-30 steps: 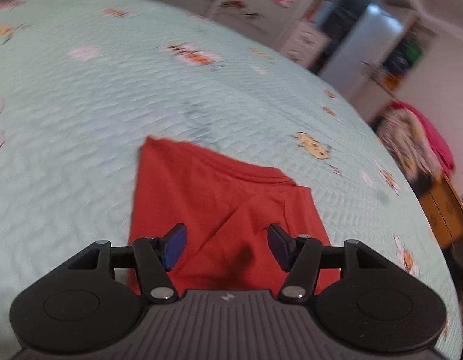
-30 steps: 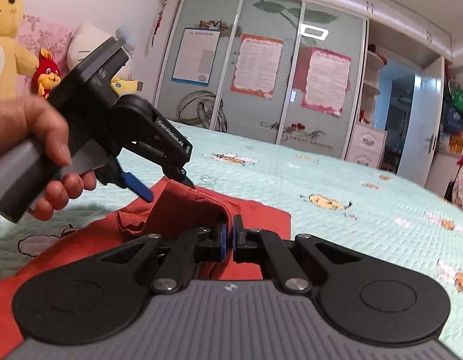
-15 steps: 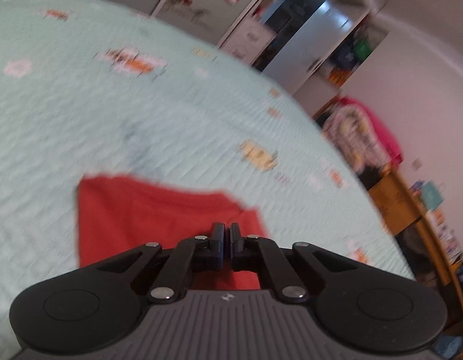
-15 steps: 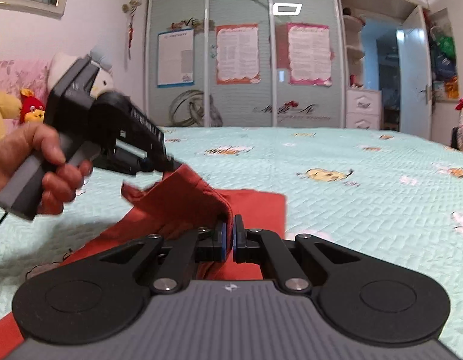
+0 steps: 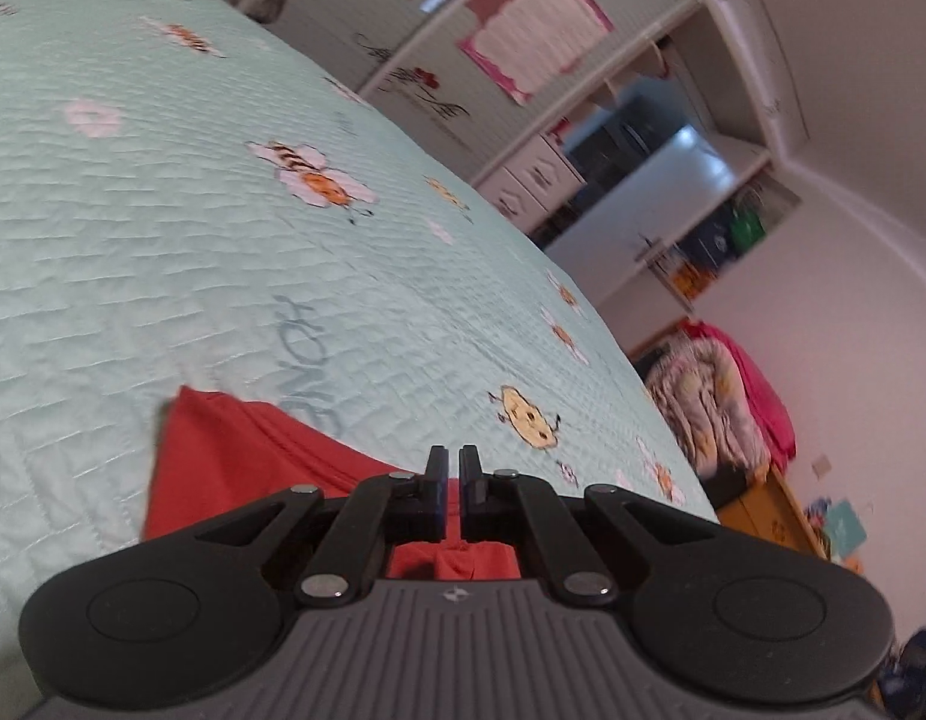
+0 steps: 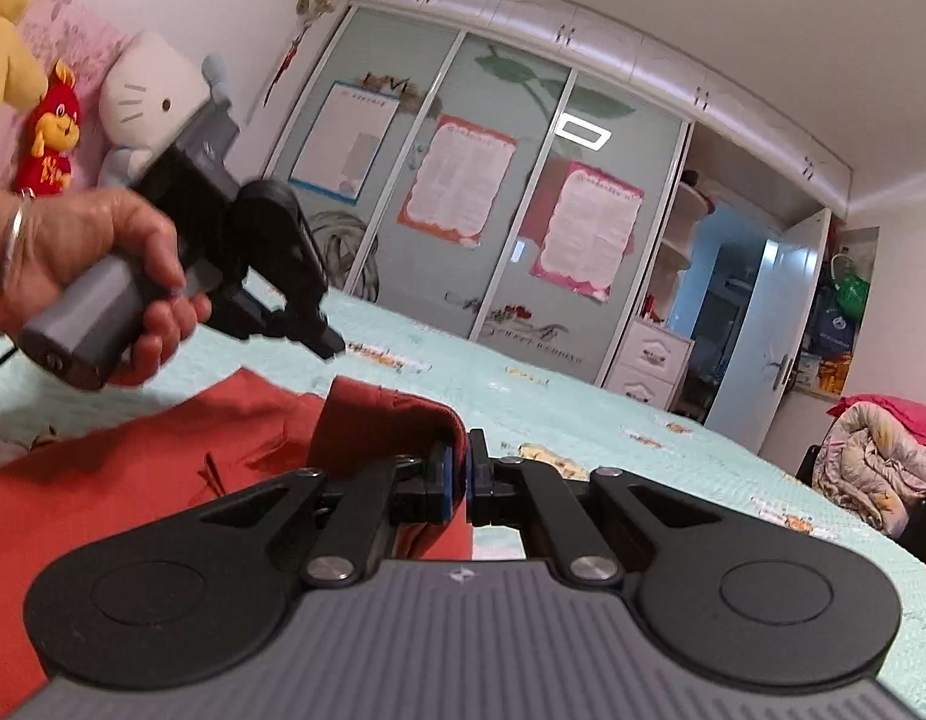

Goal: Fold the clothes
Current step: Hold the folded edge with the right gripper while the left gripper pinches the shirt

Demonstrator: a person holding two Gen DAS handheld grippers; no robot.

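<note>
In your left wrist view there is one left gripper and one red garment, which lies on the mint quilted bedspread just beyond and under the fingers. The two fingers stand together with only a slit between them, and you cannot tell from here that any cloth is pinched. A second ago those fingers stood wide apart over the same garment. In your right wrist view you have two grippers, one hand and three plush toys: a yellow one, a red one and a white cat. Your right gripper is clamped on a raised fold of the red garment, as it was a second ago. Your left hand holds the left gripper with its tips closed just above the cloth; earlier its blue pads were spread at the cloth's edge.
</note>
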